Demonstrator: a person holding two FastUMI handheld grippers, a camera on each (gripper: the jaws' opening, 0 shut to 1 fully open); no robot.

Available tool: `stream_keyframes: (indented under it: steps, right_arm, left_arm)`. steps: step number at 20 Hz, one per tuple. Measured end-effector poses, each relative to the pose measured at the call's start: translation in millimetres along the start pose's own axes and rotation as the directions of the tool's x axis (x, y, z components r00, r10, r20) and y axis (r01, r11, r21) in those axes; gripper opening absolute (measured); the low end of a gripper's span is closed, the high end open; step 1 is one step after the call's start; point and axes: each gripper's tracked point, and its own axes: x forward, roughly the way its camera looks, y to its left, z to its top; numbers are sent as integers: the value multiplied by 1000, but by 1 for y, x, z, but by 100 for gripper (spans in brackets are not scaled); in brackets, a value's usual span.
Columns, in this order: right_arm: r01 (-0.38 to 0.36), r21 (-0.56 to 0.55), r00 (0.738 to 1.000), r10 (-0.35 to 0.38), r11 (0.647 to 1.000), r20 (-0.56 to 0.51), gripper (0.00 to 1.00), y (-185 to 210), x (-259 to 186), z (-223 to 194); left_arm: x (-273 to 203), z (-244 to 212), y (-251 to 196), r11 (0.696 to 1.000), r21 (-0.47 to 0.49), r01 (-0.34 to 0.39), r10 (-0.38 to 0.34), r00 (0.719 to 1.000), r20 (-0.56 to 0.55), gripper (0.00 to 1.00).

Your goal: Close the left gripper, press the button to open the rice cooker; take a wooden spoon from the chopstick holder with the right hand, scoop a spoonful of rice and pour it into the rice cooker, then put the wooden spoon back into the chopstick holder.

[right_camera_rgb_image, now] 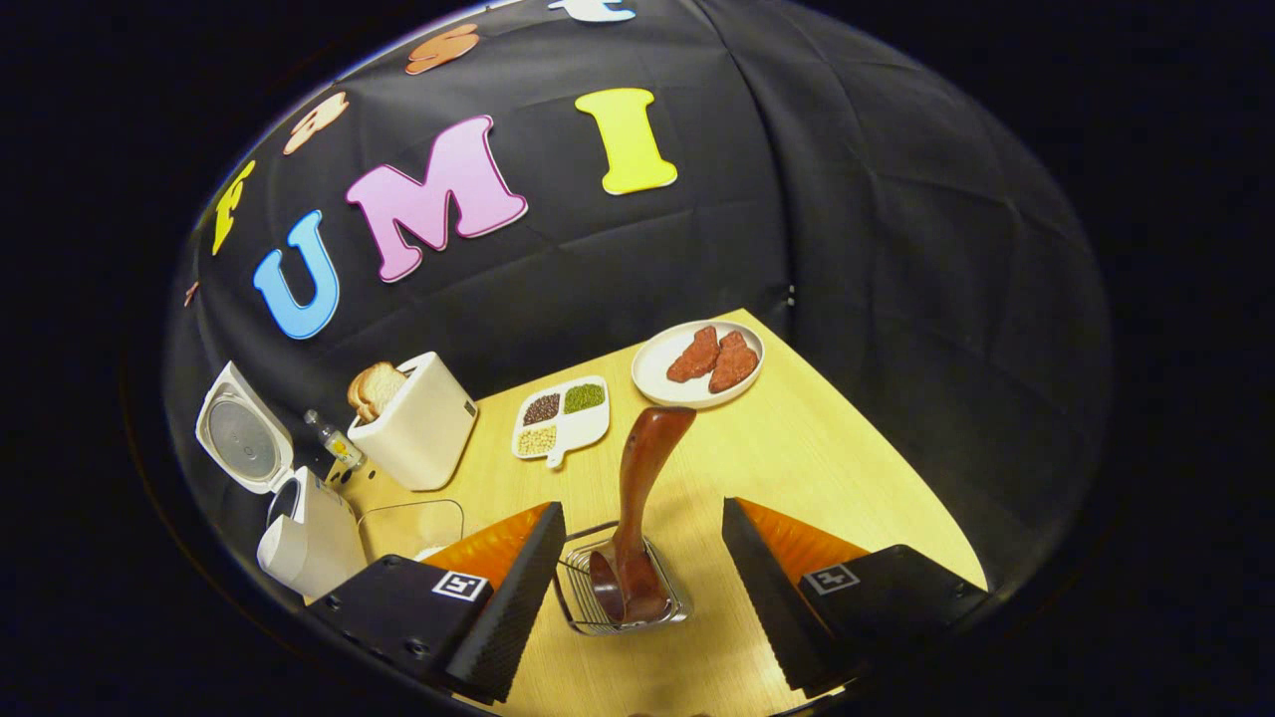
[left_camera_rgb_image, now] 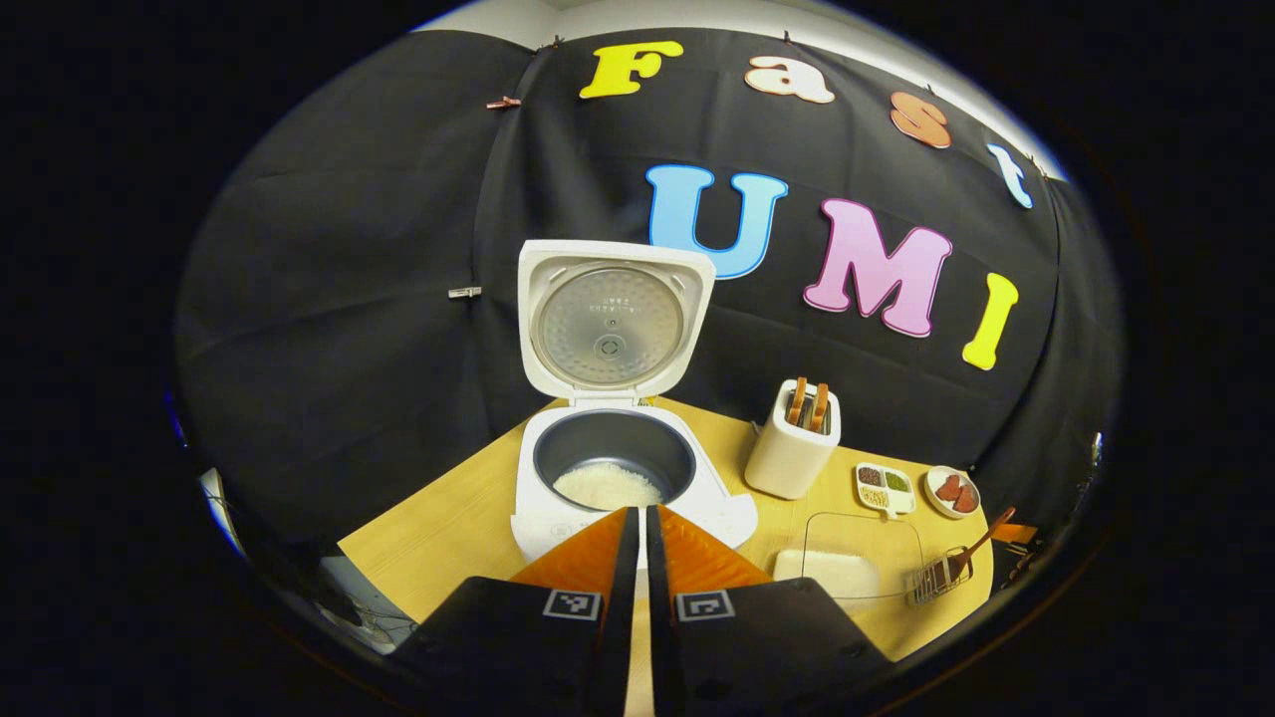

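With the rice cooker (left_camera_rgb_image: 618, 438) standing open and holding rice, the left gripper (left_camera_rgb_image: 637, 528) is sitting nearly closed, while the right gripper (right_camera_rgb_image: 637, 558) is hanging wide around the wooden spoon (right_camera_rgb_image: 637, 498) standing in its chopstick holder (right_camera_rgb_image: 623, 597).

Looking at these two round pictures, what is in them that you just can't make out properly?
- Left gripper view: the rice cooker button, hidden behind the left gripper.
- Left gripper view: the wooden spoon and wire chopstick holder, too small at the edge.
- Right gripper view: the clear rice container, partly hidden behind the right gripper.
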Motion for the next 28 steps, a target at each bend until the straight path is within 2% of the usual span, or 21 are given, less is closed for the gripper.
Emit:
stream_keyframes:
  steps: [5, 9, 10, 11, 12, 13, 14, 15, 16, 18, 24, 28]
  right_arm:
    - [-3, 97, 995, 12, 995, -94, 99, 4, 49, -15]
    - [0, 154, 994, 17, 988, -110, 97, 6, 72, -15]
    - [-3, 154, 994, 21, 988, -110, 87, 7, 78, -16]
    - [-5, 149, 994, 22, 989, -109, 93, 6, 79, -16]
    - [-5, 149, 994, 21, 989, -107, 72, 7, 81, -15]
    - [1, 151, 994, 16, 989, -109, 77, 7, 79, -14]
    - [-6, 153, 993, 24, 988, -111, 34, 9, 79, -15]
    - [5, 145, 994, 11, 989, -111, 35, 9, 74, -14]
    - [9, 135, 994, 6, 991, -106, 22, 11, 65, -16]
    - [-21, 112, 996, 31, 993, -83, 18, 16, 60, -9]
    - [-51, 83, 997, 46, 995, 58, 15, 34, 15, 43]
    - [-86, 42, 987, 79, 995, 138, 15, 65, -19, 80]
  left_arm:
    - [-7, -19, -14, 1000, 16, -4, 4, 999, -44, 17]
    - [-16, -25, -37, 999, 33, 35, -33, 999, -42, 30]
    - [-16, -25, -44, 998, 40, 55, -53, 998, -40, 43]
    - [-17, -26, -50, 996, 49, 73, -71, 997, -42, 55]
    - [-17, -29, -54, 995, 63, 80, -78, 996, -45, 66]
    - [-18, -32, -56, 994, 79, 80, -77, 996, -46, 75]
    - [-16, -33, -57, 993, 90, 79, -75, 996, -47, 83]
    - [-17, -36, -60, 993, 89, 81, -77, 996, -50, 84]
    - [-19, -39, -64, 993, 80, 90, -85, 995, -54, 84]
    - [-22, -44, -67, 993, 55, 108, -105, 993, -58, 84]
    - [-29, -53, -49, 992, 35, 121, -119, 991, -54, 84]
    - [-31, -54, -33, 990, 56, 130, -129, 991, -26, 85]
